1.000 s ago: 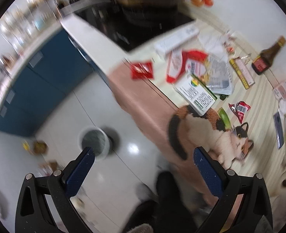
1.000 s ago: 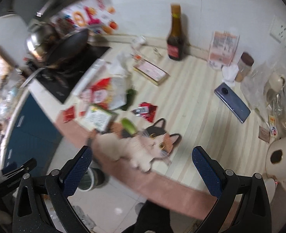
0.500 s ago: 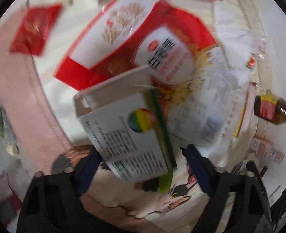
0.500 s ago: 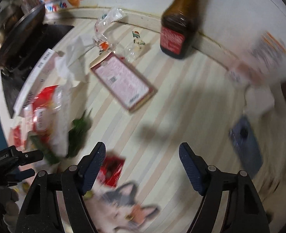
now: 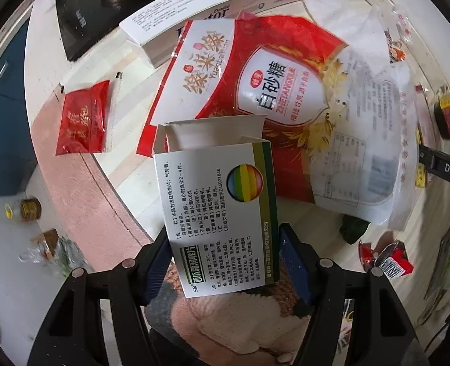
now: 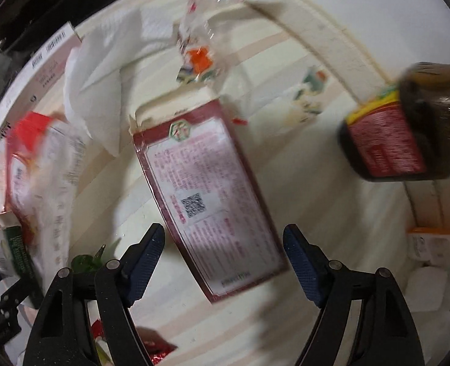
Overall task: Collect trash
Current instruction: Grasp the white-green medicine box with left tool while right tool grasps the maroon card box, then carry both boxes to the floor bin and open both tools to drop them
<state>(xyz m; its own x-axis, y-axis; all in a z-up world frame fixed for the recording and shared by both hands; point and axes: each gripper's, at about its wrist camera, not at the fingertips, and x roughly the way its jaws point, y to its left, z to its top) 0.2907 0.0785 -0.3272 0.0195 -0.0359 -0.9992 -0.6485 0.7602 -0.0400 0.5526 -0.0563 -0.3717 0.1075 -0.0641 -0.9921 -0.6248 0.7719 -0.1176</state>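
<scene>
Counts, both wrist views combined.
- Cardboard boxes: 3, namely an open white-green box [image 5: 221, 210], a long white box [image 5: 194, 12] and a flat maroon box [image 6: 206, 195].
- Large red-white bags: 1 [image 5: 255, 82].
- Small red sachets: 1 [image 5: 83, 122].
- Dark bottles: 1 [image 6: 408, 128].
- White paper towels: 1 [image 6: 102, 70].

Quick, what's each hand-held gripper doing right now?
Left hand-held gripper: closed on the open medicine box.
Right hand-held gripper: open, holding nothing, over the red-bordered box.
</scene>
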